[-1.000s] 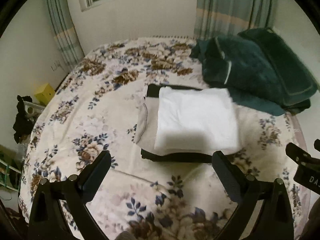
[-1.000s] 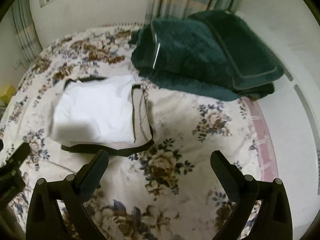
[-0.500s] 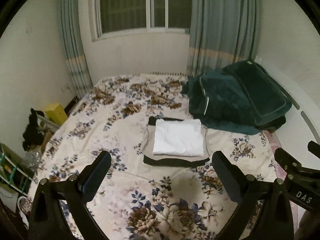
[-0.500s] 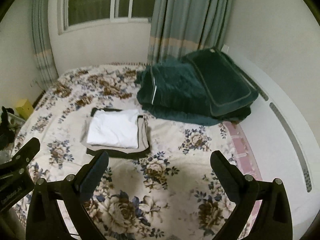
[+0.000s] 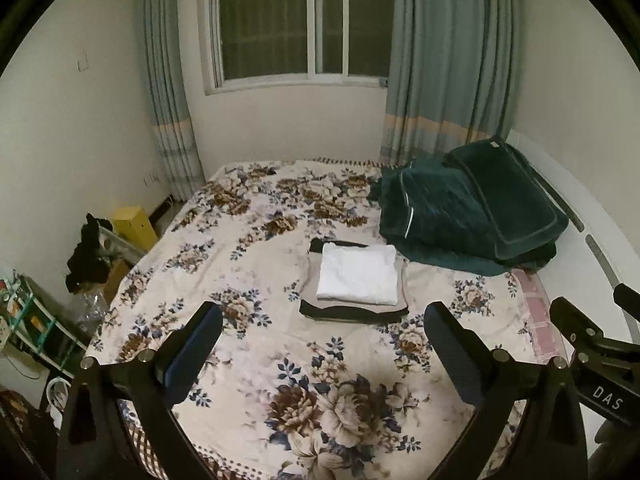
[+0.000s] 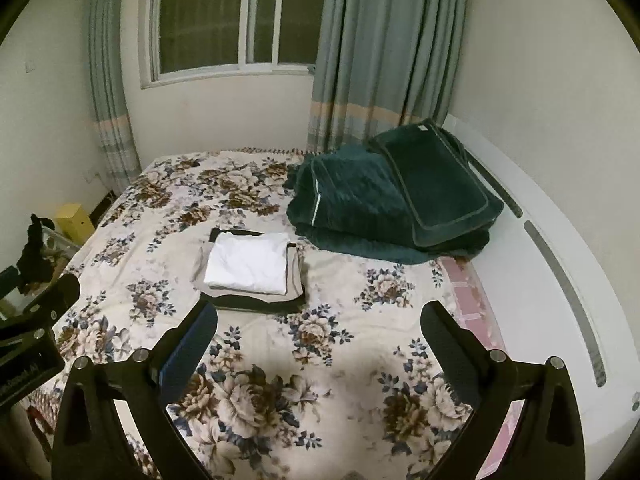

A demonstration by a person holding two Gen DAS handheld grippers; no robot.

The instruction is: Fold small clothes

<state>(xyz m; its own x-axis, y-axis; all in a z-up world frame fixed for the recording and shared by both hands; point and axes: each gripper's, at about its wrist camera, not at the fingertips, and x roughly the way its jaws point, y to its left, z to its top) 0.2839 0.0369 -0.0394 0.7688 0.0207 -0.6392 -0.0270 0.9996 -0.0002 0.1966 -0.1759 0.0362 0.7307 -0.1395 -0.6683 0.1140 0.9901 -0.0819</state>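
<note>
1. A stack of folded clothes (image 5: 354, 286) is seen on the bed (image 5: 256, 264), near the middle of the floral bedspread, with a folded white garment (image 5: 358, 274) on top, a beige piece beneath it and a black piece at the bottom.
2. The left gripper (image 5: 322, 340) is held above the near part of the bed, its jaws spread wide apart with nothing between them.
3. The right gripper (image 6: 318, 338) is likewise held with its jaws wide apart and empty, well apart from the stack.
4. A dark green quilt (image 6: 394, 196) is piled on the bed to the right of the stack, beside the curtain (image 6: 384, 48).
5. A yellow box (image 5: 134, 228) is seen beside the bed on the left.
</note>
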